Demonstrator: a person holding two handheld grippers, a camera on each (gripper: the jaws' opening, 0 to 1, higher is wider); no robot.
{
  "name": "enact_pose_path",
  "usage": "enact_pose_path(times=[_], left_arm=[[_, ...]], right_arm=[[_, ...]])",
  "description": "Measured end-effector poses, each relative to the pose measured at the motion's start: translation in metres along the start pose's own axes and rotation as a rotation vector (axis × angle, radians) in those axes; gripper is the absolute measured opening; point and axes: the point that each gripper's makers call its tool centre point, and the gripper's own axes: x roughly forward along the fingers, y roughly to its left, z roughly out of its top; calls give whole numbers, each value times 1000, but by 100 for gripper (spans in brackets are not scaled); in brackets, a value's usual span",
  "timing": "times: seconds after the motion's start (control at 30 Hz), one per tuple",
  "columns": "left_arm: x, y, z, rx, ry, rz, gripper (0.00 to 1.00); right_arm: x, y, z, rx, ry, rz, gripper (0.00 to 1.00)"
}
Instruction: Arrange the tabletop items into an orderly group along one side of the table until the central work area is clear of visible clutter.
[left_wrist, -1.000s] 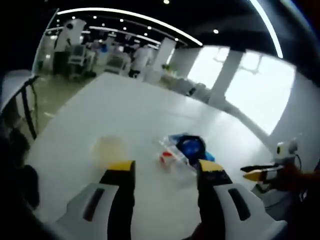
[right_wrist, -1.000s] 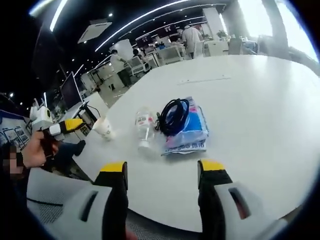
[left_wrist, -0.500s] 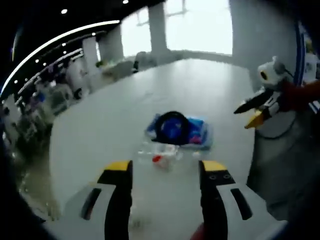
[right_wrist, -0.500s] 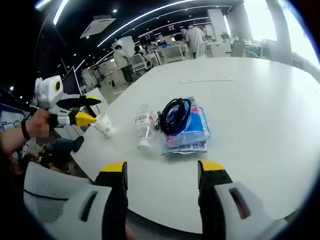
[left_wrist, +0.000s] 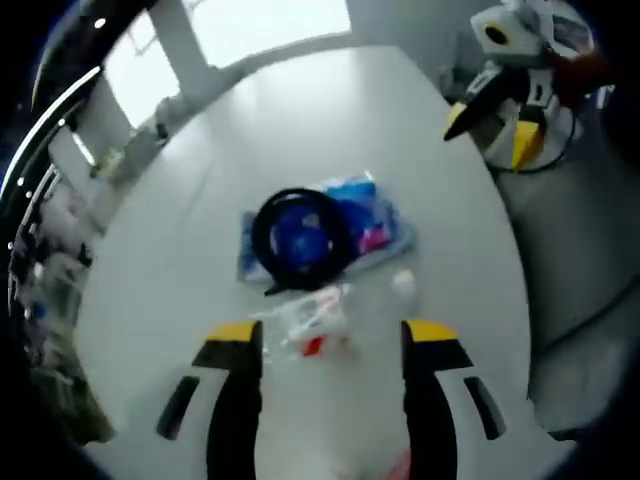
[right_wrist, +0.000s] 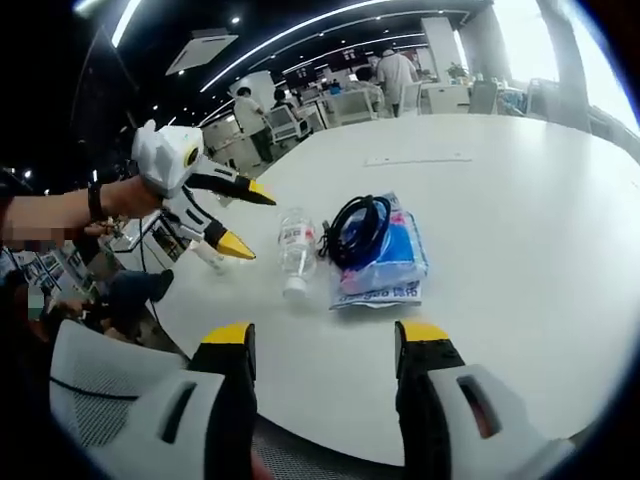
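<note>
The plastic bottle (left_wrist: 315, 318) lay on its side just above and between the left tool's (left_wrist: 330, 340) yellow-tipped jaws in the lower centre of the left gripper view; in the right gripper view the same bottle (right_wrist: 294, 250) lay left of centre, its cap end toward the lower frame. The jaws stood apart and held nothing. In my judgement the step in hand was a descent onto the bottle, and it would be done well by lowering with the jaws straddling the body across its width rather than its length, closing on the labelled middle so that the round, light body could not roll or squirt out. The bottle appeared clear, with a white label bearing red print, and seemingly empty, though this could not be confirmed. Touching it on its upper side in the left gripper view lay a blue packet (left_wrist: 350, 225) with a black coiled cable (left_wrist: 297, 238) resting on top; a small white object (left_wrist: 402, 284), too blurred to identify, lay just right of the bottle. All rested on the white counter (left_wrist: 200, 170). The right tool (right_wrist: 325, 345) hung released at the lower centre of its own view, near the counter edge, well apart from the group.
</note>
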Motion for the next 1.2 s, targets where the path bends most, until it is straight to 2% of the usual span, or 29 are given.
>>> enact_pose_path(times=[0.17,0.37,0.43,0.53,0.63,0.73,0.87,0.97,1.07,1.2], left_arm=[[20,0,6,13,-27,-64,57],[35,1,-1,49,-8,-110,58],[39,0,-9,64,15,-131,60],[44,2,-10,85,8,-127,61],[45,5,-9,72,5,-123,61],[45,6,-11,63,5,-114,59],[41,8,-15,9,-5,-98,54],[37,11,-22,-23,5,-70,45],[34,8,-25,-54,-4,-75,42],[31,0,-30,-62,25,-95,38]], right_arm=[[0,0,-2,0,8,0,56],[0,1,-5,-2,21,1,55],[0,0,-5,-3,25,-1,55],[0,0,-6,5,29,0,55],[1,-2,-7,14,31,-5,55],[2,-3,-7,28,30,-5,55],[6,-2,-9,29,38,-3,55],[7,-1,-10,27,45,3,55],[7,1,-11,30,48,9,55],[8,2,-12,33,53,13,55]])
